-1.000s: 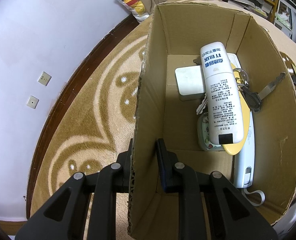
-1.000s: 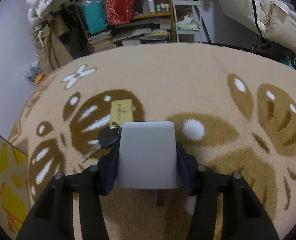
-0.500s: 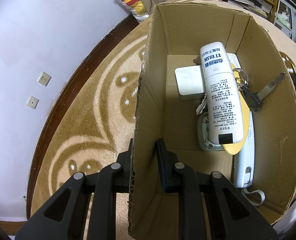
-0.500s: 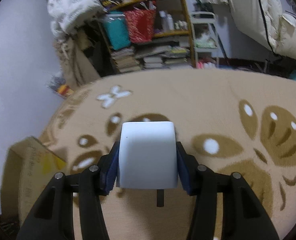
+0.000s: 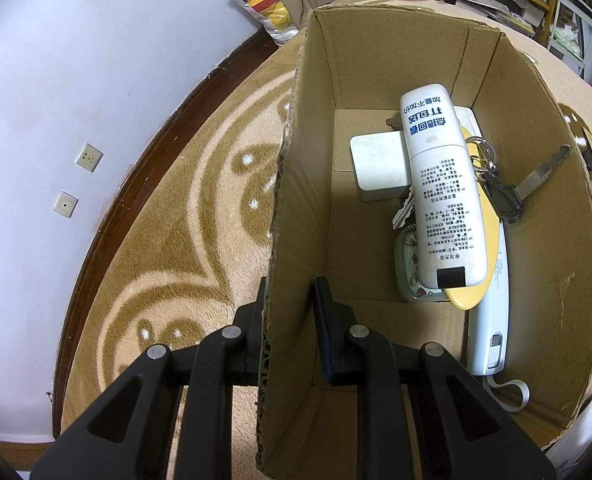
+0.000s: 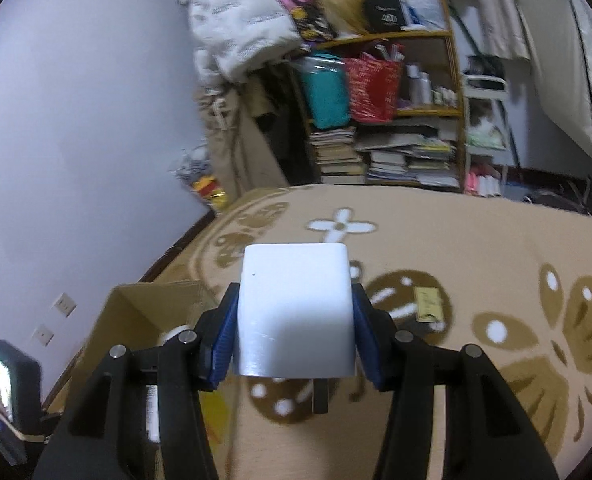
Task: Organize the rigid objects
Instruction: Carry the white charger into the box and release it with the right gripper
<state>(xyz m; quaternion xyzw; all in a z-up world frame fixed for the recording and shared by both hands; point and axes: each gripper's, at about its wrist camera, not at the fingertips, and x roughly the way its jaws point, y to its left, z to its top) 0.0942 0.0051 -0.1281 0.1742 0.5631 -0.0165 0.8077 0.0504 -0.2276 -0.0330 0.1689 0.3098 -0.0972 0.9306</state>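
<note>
Right wrist view: white block (image 6: 296, 308) clamped between the right gripper (image 6: 296, 336) blue pads, held in the air above the carpet (image 6: 475, 248), cardboard box (image 6: 152, 300) just left and below it. Left gripper (image 5: 292, 312) pinched on the box's left wall (image 5: 296, 184). Inside the box: white remote (image 5: 441, 184) on top, yellow disc (image 5: 479, 256), keys (image 5: 503, 192), white square adapter (image 5: 379, 168)

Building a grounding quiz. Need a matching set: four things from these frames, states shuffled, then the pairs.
Things:
1. white rectangular block
2. brown cardboard box
3. white plastic remote with printed text
4. small yellow card

States:
A. lying on the carpet
B. wall pinched by the left gripper
C. held in the right gripper
D. lying in the box on other items

Pairs: 1-C, 2-B, 3-D, 4-A
</note>
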